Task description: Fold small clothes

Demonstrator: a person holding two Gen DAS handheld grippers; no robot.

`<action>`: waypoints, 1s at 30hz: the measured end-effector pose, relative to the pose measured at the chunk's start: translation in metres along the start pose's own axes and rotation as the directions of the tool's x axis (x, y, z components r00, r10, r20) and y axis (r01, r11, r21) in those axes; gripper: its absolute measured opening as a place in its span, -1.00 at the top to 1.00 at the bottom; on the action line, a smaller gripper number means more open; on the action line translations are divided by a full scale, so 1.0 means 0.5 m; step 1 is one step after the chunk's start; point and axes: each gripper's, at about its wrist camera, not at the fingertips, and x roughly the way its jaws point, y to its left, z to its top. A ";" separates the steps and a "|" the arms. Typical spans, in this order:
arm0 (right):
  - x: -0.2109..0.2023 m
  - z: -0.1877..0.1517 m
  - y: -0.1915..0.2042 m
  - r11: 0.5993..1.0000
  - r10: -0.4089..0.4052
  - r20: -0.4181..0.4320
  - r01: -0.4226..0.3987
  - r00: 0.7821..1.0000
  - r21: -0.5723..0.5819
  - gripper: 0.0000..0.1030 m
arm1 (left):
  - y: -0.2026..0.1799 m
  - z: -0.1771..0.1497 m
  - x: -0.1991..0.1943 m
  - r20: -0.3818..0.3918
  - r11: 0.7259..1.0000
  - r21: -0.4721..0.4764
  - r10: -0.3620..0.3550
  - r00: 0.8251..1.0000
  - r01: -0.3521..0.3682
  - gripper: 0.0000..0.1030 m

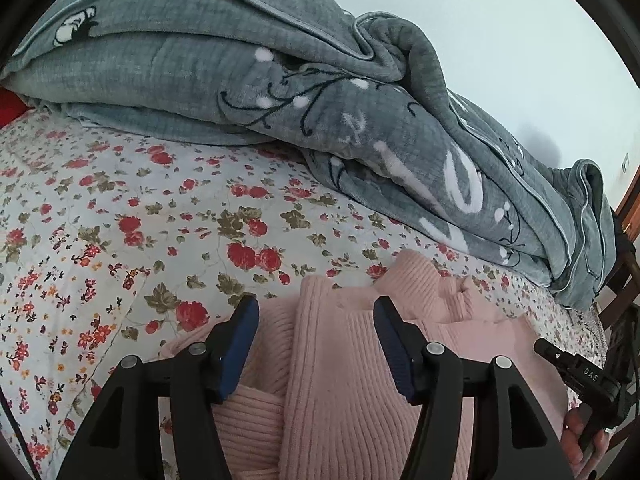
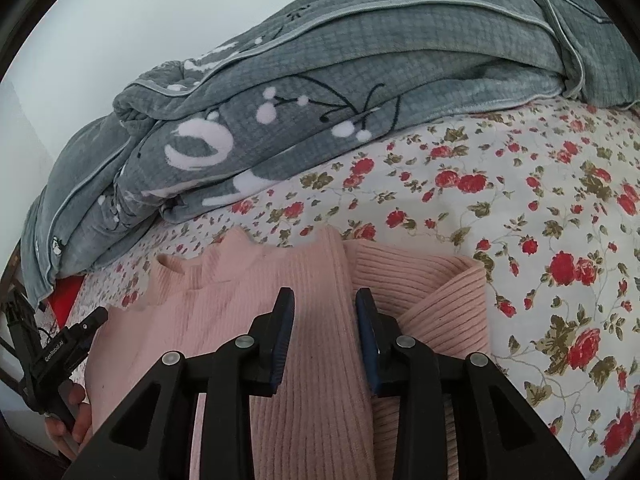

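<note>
A pink ribbed knit sweater lies on the floral bedsheet, with a sleeve folded lengthwise over its body. My left gripper is open just above it, its blue-padded jaws astride the folded sleeve. In the right wrist view the same sweater lies below my right gripper, which is open with its jaws either side of the folded sleeve strip. Neither gripper holds cloth. The sweater's scalloped collar points toward the blanket.
A bulky grey-blue blanket with white and black patterns is heaped along the far side of the bed, also in the right wrist view. The floral sheet spreads around the sweater. Each view shows the other hand-held gripper at its edge.
</note>
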 end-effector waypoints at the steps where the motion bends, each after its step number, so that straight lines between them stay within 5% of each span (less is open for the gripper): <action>1: -0.002 -0.001 0.001 1.000 0.000 0.003 0.000 1.000 -0.004 0.39 | -0.001 -0.001 -0.001 0.003 1.000 0.003 0.001 1.000 -0.001 -0.14; 10: -0.034 -0.010 0.049 0.991 -0.021 0.079 0.031 0.997 -0.132 0.23 | -0.013 -0.003 -0.008 0.026 0.999 0.035 0.027 0.999 -0.028 -0.21; 14: -0.080 -0.026 0.113 0.952 -0.019 0.175 0.071 0.984 -0.296 0.19 | -0.028 -0.006 -0.019 0.059 0.996 0.075 0.040 0.997 -0.044 -0.30; 17: -0.130 -0.042 0.171 0.914 -0.015 0.232 0.108 0.973 -0.392 -0.05 | -0.035 -0.007 -0.026 0.076 0.995 0.094 0.034 0.997 -0.041 -0.37; 21: -0.153 -0.092 0.255 0.874 0.043 0.164 0.042 0.985 -0.484 -0.16 | -0.038 -0.007 -0.029 0.085 0.994 0.097 0.037 0.996 -0.045 -0.38; 24: -0.112 -0.124 0.269 0.901 0.018 0.077 0.017 0.997 -0.434 -0.16 | -0.039 -0.006 -0.034 0.094 0.995 0.092 0.034 0.995 -0.043 -0.38; 27: -0.040 -0.158 0.249 0.921 -0.118 0.023 0.118 0.993 -0.370 -0.02 | -0.039 -0.006 -0.044 0.110 0.995 0.087 0.032 0.993 -0.042 -0.38; 30: -0.035 -0.155 0.251 0.913 -0.135 0.037 0.139 0.990 -0.383 -0.02 | -0.043 -0.007 -0.051 0.123 0.994 0.096 0.036 0.992 -0.048 -0.38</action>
